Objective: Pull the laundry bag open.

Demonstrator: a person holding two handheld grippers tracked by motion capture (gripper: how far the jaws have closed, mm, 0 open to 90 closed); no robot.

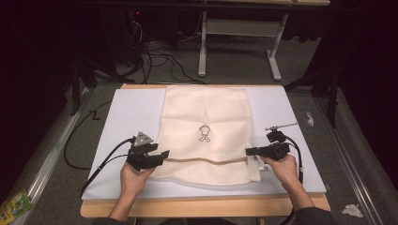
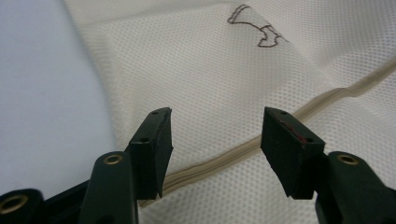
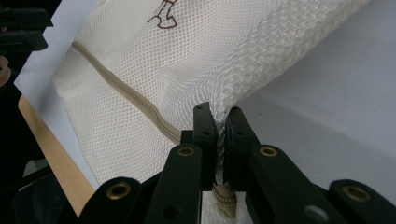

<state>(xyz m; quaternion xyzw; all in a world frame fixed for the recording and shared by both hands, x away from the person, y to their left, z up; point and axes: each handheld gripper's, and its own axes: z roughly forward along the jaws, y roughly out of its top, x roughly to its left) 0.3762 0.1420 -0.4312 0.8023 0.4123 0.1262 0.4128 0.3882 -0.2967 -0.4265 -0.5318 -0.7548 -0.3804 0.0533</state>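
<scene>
Tabletop (image 1: pixel 300 140): rectangular, a pale wooden edge (image 1: pixel 202 207) along the near side, covered by a smooth white mat (image 1: pixel 126 112). Bare mat lay open to either side of the bag, wider on the left; a narrower strip ran between the bag's near hem and the wooden edge.

Mesh laundry bag (image 1: pixel 206 112): cream, fine honeycomb mesh, roughly rectangular, lay flat at the middle of the mat with its far end reaching the mat's far edge. A small dark outline emblem (image 1: pixel 204 133) sat near its centre. A beige zipper band (image 1: pixel 206 161) crossed it from side to side close to the near end, slightly wavy. The near right corner was gathered and lifted into a ridge, while the rest lay slack with soft creases.

Left tongs (image 1: pixel 162 154): black, hard plastic with brass-coloured rivets, held in the left hand (image 1: pixel 133 180), at the bag's near left edge. The pads (image 2: pixel 156 144) stood well apart over the mesh and the zipper band, nothing pinched between them, just above the cloth.

Right tongs (image 1: pixel 248 151): same make, held in the right hand (image 1: pixel 284 171), at the bag's near right edge. The jaws were clamped tight on a bunched fold of mesh beside the zipper's end, the cloth pulled taut up into them.

Small metal part (image 1: pixel 281 126): thin, lay on the mat just beyond the right tongs; too small to tell further.
</scene>
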